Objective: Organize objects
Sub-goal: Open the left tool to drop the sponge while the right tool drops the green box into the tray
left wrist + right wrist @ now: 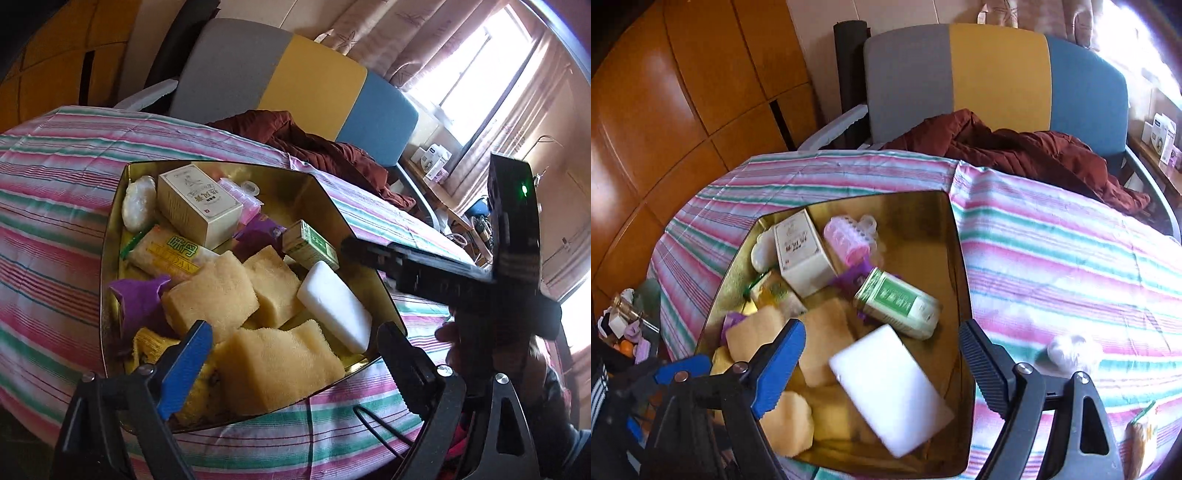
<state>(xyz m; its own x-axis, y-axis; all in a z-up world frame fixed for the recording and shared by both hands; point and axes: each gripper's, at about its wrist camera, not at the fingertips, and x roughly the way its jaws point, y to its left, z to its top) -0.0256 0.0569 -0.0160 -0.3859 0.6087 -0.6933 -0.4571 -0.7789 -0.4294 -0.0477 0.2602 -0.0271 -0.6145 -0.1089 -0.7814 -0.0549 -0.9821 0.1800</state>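
Observation:
A gold tin (110, 236) on the striped cloth holds several yellow sponges (214, 291), a white block (334, 306), a cream box (199, 203), a green box (312, 245) and a snack packet (166, 254). My left gripper (295, 365) hangs open over the tin's near end, a yellow sponge lying below it clear of both pads. My right gripper (882, 365) is open above the tin (960, 258). The white block (890, 387), blurred, lies between and below its fingers, touching neither. A pink roller (849, 240) lies at the far end.
A crumpled white ball (1071, 352) and a small packet (1141, 435) lie on the striped cloth (1052, 258) to the tin's right. A grey, yellow and blue chair (997, 74) with a brown garment (1015, 151) stands behind. Clutter (628, 332) sits low left.

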